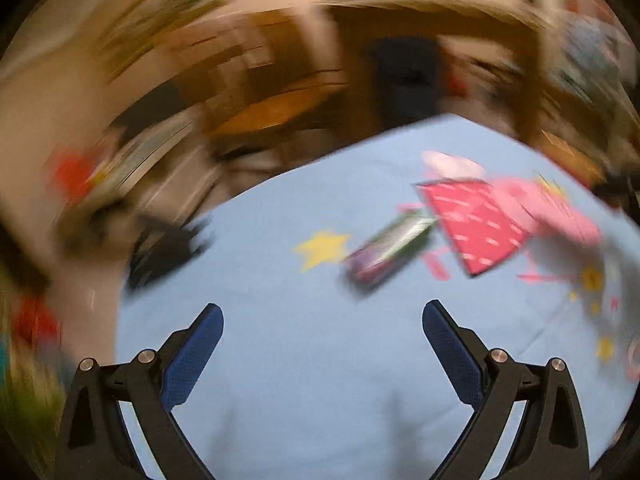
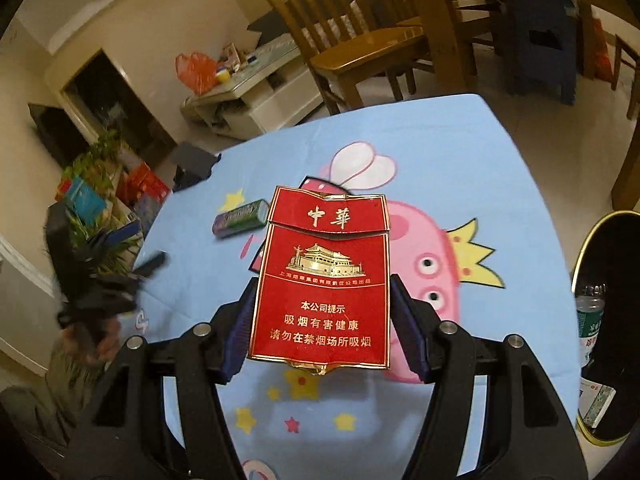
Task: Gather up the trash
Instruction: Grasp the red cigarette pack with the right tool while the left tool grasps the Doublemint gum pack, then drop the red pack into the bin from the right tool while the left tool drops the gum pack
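My right gripper (image 2: 323,292) is shut on a red cigarette pack (image 2: 324,280) and holds it above the blue cartoon tablecloth (image 2: 460,160). A small green and purple gum pack (image 2: 240,218) lies on the cloth beyond it to the left. In the blurred left wrist view, my left gripper (image 1: 323,312) is open and empty above the cloth, and the gum pack (image 1: 388,250) lies ahead of it to the right. The red pack (image 1: 476,224) shows further right. The left gripper also shows blurred at the left of the right wrist view (image 2: 104,272).
A black bin with a gold rim (image 2: 608,320) stands at the right edge of the table and holds a bottle (image 2: 590,312) and a small box (image 2: 596,400). Wooden chairs (image 2: 360,32) stand beyond the table. Boxes and plants (image 2: 104,184) sit on the floor at left.
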The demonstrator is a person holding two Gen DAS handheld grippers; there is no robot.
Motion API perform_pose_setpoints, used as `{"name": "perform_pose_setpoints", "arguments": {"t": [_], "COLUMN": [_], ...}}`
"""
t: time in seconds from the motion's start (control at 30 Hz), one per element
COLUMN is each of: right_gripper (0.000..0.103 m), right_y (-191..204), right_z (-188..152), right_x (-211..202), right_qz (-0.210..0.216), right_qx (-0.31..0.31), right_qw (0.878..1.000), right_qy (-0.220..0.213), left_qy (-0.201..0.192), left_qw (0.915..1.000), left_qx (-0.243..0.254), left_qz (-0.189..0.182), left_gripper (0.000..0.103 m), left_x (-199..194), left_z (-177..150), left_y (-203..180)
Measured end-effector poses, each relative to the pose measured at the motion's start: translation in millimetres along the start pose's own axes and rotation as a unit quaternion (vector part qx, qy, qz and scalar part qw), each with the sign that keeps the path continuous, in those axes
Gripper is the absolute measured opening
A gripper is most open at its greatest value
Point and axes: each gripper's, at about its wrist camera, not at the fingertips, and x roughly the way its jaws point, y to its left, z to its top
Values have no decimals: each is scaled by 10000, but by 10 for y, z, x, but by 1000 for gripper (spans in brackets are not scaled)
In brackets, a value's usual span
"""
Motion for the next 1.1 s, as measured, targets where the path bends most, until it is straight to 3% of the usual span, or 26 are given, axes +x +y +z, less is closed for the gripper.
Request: {"name": "perform_pose_setpoints", "arguments": {"t": [0.13,0.17,0.23,0.27,0.33,0.4,0.47,0.57,0.67,0.7,0.77,0.8,0.93,1.0,1.1], "right_gripper": [62,62,62,62,62,62,62,62,62,62,62,62,62,62,62], "right_y": [-109,-84,-111,-119,-123,-96,-41,1,9,5,-15,-37,-66,-67,-83], "right_z": [12,2,26,35,57,71,54,54,35,26,0,-1,-65,-85,-96], "right_x": [-59,-60,-84,-98,-104,-98,-109,-141,-201,-220,-268,-285,-348,-373,-399], "right_qz": [-10,-17,-8,10,32,62,77,115,139,139,153,163,181,175,132], "right_qx": [111,135,209,242,273,248,211,198,230,244,303,327,424,431,425], "right_qw": [9999,9999,9997,9996,9995,9996,9996,9994,9991,9990,9987,9985,9979,9979,9978], "right_qy": [-18,-40,-102,-125,-144,-138,-163,-244,-321,-343,-388,-400,-444,-452,-488], "left_qy": [227,300,589,618,589,568,395,378,484,558,805,972,1057,1112,1099], "left_qw": [9920,9905,9871,9867,9858,9851,9914,9971,9947,9944,9965,9906,9649,9609,9679], "left_qx": [750,836,1011,980,758,549,480,659,730,625,-179,-875,-2194,-2312,-2063], "left_qz": [-992,-1053,-1093,-1140,-1379,-1530,-1149,-12,542,638,161,-406,-984,-1043,-929], "left_gripper": [96,95,82,82,71,49,35,31,30,30,30,30,32,38,40], "left_x": [453,551,827,896,907,854,722,488,247,182,77,61,66,60,86], "left_z": [378,425,475,478,487,451,351,205,48,24,15,16,-88,-80,-3], "left_y": [-112,-128,-169,-166,-106,-98,-228,-618,-972,-1030,-986,-878,-613,-601,-669]}}
